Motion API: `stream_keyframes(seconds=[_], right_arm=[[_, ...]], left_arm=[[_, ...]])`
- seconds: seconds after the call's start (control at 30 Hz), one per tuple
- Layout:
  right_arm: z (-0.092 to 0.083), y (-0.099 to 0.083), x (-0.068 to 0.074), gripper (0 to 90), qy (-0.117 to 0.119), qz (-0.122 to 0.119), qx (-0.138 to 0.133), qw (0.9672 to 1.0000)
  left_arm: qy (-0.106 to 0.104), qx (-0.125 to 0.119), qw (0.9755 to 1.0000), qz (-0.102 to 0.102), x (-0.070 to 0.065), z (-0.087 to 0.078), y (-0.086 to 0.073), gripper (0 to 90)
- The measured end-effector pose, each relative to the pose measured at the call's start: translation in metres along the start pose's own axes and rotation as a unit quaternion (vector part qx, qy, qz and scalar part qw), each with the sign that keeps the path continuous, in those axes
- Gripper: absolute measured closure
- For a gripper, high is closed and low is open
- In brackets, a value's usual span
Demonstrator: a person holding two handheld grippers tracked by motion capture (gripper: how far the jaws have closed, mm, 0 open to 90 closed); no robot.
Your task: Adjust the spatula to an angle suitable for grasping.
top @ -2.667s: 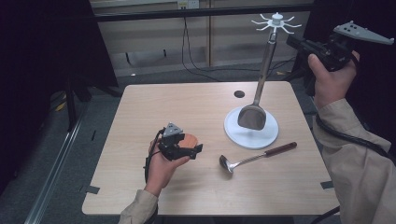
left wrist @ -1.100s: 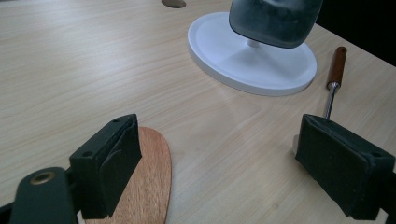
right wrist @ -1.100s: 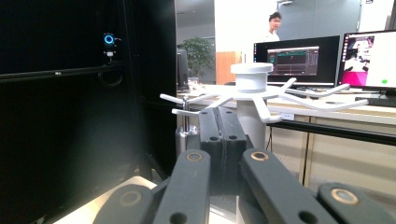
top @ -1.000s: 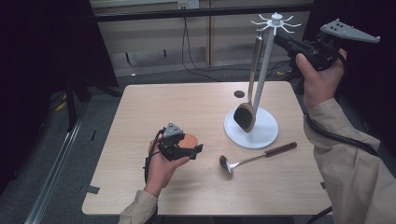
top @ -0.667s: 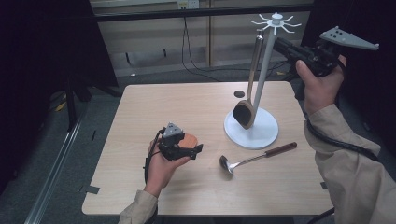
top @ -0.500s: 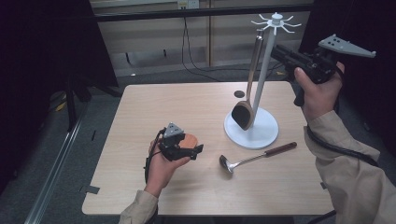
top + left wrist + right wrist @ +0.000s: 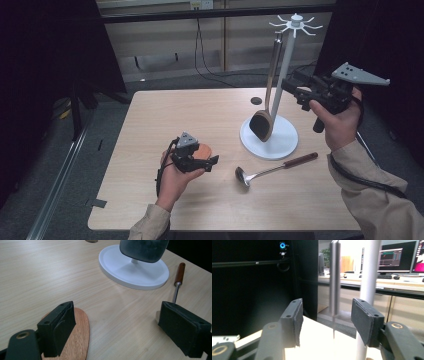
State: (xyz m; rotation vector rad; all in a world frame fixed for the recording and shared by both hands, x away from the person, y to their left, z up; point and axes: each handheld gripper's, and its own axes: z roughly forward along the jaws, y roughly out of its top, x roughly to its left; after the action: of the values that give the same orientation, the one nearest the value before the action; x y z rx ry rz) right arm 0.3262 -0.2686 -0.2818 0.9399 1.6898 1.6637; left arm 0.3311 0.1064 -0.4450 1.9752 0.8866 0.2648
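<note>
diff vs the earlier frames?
The right gripper hung the spatula on the white stand, then came down and back; its jaws have just been opening and no longer hold the handle, which hangs free ahead of them. Unchanged: left gripper open over the wooden disc, ladle lying on the table.

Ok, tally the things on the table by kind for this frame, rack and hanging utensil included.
Utensil racks: 1, the white rack
Spatulas: 1, the dark spatula hanging on that rack
Ladles: 1, the ladle lying flat on the table
Wooden discs: 1, the wooden disc by the left claw
Total: 4
</note>
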Motion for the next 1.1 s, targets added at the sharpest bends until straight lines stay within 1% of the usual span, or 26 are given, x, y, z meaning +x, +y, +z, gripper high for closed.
stream_keyframes(seconds=[0.07,0.1,0.13,0.23,0.3,0.37,0.47,0.6,0.7,0.73,0.97,1.03,1.07,1.1], right_arm=[[-0.001,-0.005,0.002,37.7,0.002,-0.005,0.005,1.0000],[-0.002,-0.008,0.003,34.2,0.005,-0.006,0.009,0.9999],[-0.003,-0.011,0.004,31.6,0.005,-0.002,0.012,0.9999],[-0.003,-0.020,0.006,27.2,0.018,0.001,0.026,0.9995],[-0.003,-0.026,0.008,25.0,0.022,-0.005,0.034,0.9992],[-0.004,-0.032,0.009,23.0,0.022,-0.002,0.042,0.9989],[-0.007,-0.043,0.010,21.5,0.025,0.004,0.050,0.9984],[-0.010,-0.059,0.009,20.8,0.026,0.014,0.059,0.9978],[-0.013,-0.072,0.008,20.5,0.026,0.020,0.070,0.9970],[-0.014,-0.076,0.008,20.4,0.024,0.023,0.072,0.9969],[-0.019,-0.105,0.008,20.4,0.020,0.035,0.095,0.9947],[-0.021,-0.113,0.009,20.4,0.019,0.036,0.099,0.9942],[-0.021,-0.117,0.010,20.4,0.019,0.040,0.102,0.9938],[-0.022,-0.121,0.010,20.4,0.020,0.042,0.106,0.9933]], left_arm=[[-0.001,0.000,1.0000,0.000,-0.001,0.001,0.000,13.6],[-0.003,-0.001,1.0000,0.000,-0.001,0.001,0.000,13.5],[-0.002,-0.001,1.0000,0.000,-0.001,0.001,0.000,13.5],[-0.002,0.003,1.0000,0.003,-0.001,0.001,0.000,13.4],[-0.004,0.001,1.0000,0.001,-0.002,0.002,-0.001,13.4],[-0.003,0.004,1.0000,0.003,-0.003,0.002,-0.001,13.4],[-0.005,0.005,1.0000,0.001,-0.004,0.004,-0.001,13.4],[-0.008,0.007,0.9999,0.007,-0.005,0.005,-0.001,13.3],[-0.012,0.006,0.9999,0.005,-0.007,0.006,-0.001,13.3],[-0.011,0.009,0.9999,0.008,-0.007,0.006,-0.001,13.3],[-0.013,0.011,0.9998,0.008,-0.011,0.009,-0.002,13.2],[-0.017,0.012,0.9997,0.011,-0.012,0.011,-0.002,13.2],[-0.019,0.011,0.9997,0.008,-0.013,0.011,-0.002,13.1],[-0.020,0.013,0.9997,0.011,-0.014,0.012,-0.002,13.1]])
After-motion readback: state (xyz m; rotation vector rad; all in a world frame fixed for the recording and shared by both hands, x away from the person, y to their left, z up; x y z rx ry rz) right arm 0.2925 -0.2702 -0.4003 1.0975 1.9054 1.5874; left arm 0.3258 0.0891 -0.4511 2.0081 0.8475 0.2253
